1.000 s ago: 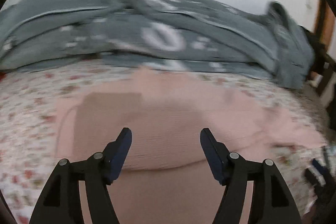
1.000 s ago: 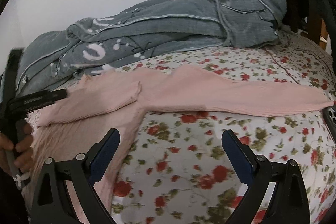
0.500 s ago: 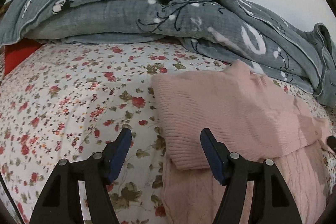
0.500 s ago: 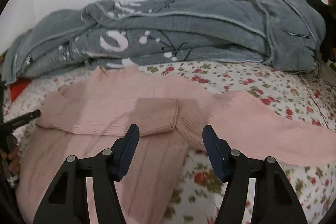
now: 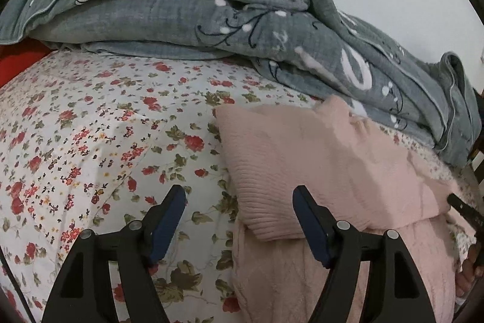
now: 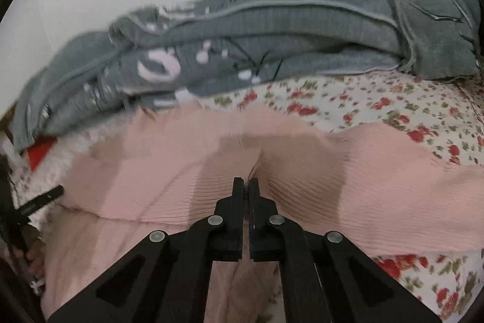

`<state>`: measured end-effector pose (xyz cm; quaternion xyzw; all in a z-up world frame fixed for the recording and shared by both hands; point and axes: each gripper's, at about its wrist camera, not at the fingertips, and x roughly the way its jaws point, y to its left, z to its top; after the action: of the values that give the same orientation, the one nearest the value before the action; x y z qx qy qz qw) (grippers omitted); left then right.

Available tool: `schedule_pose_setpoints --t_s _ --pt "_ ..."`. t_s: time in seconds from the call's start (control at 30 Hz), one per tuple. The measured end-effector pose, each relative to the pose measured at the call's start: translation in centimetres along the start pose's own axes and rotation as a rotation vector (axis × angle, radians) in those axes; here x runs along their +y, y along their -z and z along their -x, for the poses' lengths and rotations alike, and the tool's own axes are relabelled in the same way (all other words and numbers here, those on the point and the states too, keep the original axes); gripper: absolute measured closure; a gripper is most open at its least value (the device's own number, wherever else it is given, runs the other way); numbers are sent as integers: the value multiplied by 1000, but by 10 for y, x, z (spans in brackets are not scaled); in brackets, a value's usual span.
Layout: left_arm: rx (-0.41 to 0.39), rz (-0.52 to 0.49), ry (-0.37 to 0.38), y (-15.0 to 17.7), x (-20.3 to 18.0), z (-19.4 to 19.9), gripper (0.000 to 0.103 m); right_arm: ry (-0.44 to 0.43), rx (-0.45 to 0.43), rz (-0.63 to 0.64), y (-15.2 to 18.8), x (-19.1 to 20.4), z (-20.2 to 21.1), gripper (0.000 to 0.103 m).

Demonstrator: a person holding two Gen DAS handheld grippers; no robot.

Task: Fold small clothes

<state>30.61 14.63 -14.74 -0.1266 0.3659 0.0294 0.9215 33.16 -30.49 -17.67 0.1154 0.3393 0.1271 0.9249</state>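
A pink ribbed knit sweater [image 5: 326, 165] lies on the floral bedsheet [image 5: 90, 141], one sleeve folded across its body. My left gripper [image 5: 239, 217] is open and empty, hovering over the sweater's left edge. In the right wrist view the sweater [image 6: 378, 186] fills the middle, its other sleeve stretching right. My right gripper [image 6: 245, 186] is shut on a pinch of the sweater's ribbed fabric at the folded sleeve; the knit puckers toward the closed jaws.
A rumpled grey quilt [image 5: 211, 14] with white and dark patterns is heaped along the back against a white wall; it also shows in the right wrist view [image 6: 272, 44]. A red item [image 5: 18, 62] peeks out at the far left. The left gripper's tip [image 6: 42, 199] shows at the right view's left edge.
My right gripper moved down onto the sweater and closed from wide open to shut on the fabric. My left gripper swung left to the sweater's left edge and stayed open.
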Motion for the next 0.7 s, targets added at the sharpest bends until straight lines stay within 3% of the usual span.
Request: schedule_pose_setpoints --t_s 0.17,0.33,0.4,0.5,0.53,0.57,0.7 --pt "-40 -29 17 0 -6 8 31 52 -42 -21 3 -8 15 103" --pt "-64 -95 62 0 -19 11 31 60 40 -24 6 -12 -2 103" --pt "-49 -120 45 2 -24 7 31 54 26 -33 7 -13 3 102" --pt "-10 -143 21 5 -28 -2 31 21 -14 -34 8 -13 12 88" --pt "0 -146 13 5 -28 -4 31 16 -13 -25 8 -10 11 76" --pt "8 -149 8 6 -27 -6 31 23 -6 -10 9 -7 9 71" --pt "55 -141 -35 9 -25 -15 31 58 88 62 13 8 -11 72"
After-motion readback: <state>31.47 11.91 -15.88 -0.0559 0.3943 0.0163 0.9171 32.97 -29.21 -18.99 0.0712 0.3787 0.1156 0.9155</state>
